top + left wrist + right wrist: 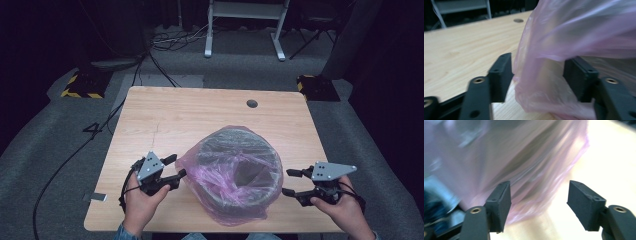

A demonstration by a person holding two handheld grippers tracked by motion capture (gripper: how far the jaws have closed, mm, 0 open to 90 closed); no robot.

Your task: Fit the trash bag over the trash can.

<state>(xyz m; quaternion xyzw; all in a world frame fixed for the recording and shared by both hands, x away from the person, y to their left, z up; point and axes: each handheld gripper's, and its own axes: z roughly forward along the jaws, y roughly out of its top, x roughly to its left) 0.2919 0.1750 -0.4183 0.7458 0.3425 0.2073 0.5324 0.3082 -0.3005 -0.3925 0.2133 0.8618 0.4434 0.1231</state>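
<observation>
Table (pixel 165 117): pink bag (pixel 232 172) btwn both open tongs.

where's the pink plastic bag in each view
High view: the pink plastic bag sits at centre-low on the table, wrapped over a dark round thing.
Left gripper view: it fills the right and centre, a fold hanging between the open jaws.
Right gripper view: blurred, upper left and centre, beyond the jaws.
Shared landmark: the light wood table.
</observation>
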